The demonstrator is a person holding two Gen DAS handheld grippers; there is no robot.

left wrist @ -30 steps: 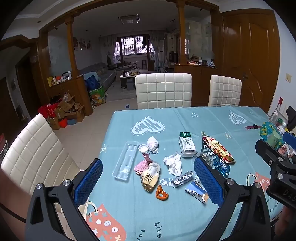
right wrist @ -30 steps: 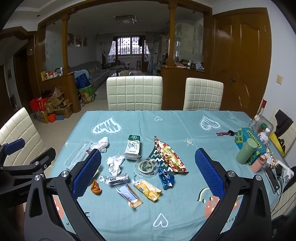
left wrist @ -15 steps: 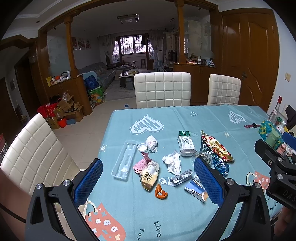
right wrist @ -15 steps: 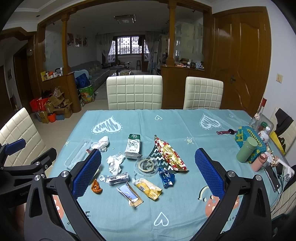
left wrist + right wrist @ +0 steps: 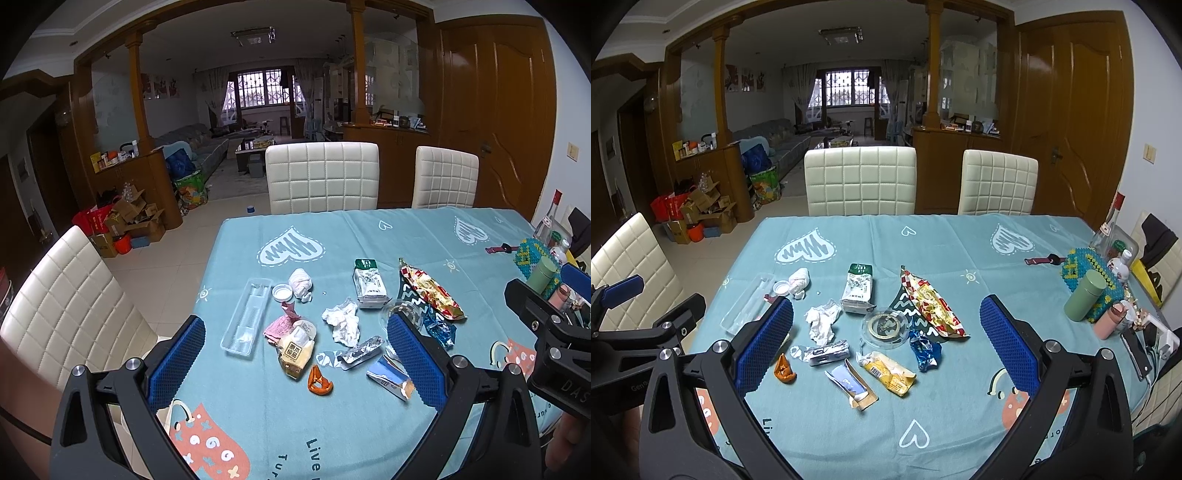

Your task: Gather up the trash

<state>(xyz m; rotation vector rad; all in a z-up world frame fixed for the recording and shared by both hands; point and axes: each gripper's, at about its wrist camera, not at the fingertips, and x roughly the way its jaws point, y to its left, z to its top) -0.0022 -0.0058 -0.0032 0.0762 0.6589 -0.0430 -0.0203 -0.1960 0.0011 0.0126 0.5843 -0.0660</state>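
Note:
Litter lies scattered on the blue tablecloth (image 5: 942, 236): a crumpled white tissue (image 5: 822, 322), a green-white pouch (image 5: 857, 290), a red-gold snack wrapper (image 5: 932, 304), a round clear lid (image 5: 885, 326), a blue foil wrapper (image 5: 925, 350), a yellow wrapper (image 5: 888, 373), a silver packet (image 5: 825, 353), an orange scrap (image 5: 783, 368). In the left wrist view a clear plastic tray (image 5: 247, 317), a beige carton (image 5: 293, 352) and a balled tissue (image 5: 300, 282) lie nearer. My left gripper (image 5: 295, 365) and right gripper (image 5: 886, 343) both hover open above the near table edge, holding nothing.
White padded chairs (image 5: 860, 181) stand at the far side and one chair (image 5: 62, 306) at the left. A green bottle (image 5: 1084, 295), a beaded basket (image 5: 1086, 264), bottles and phones crowd the table's right edge. Cardboard boxes (image 5: 698, 210) sit on the floor far left.
Both grippers have drifted slightly; the table and litter sit a little lower and closer in view. Nothing has been picked up, and both stay open.

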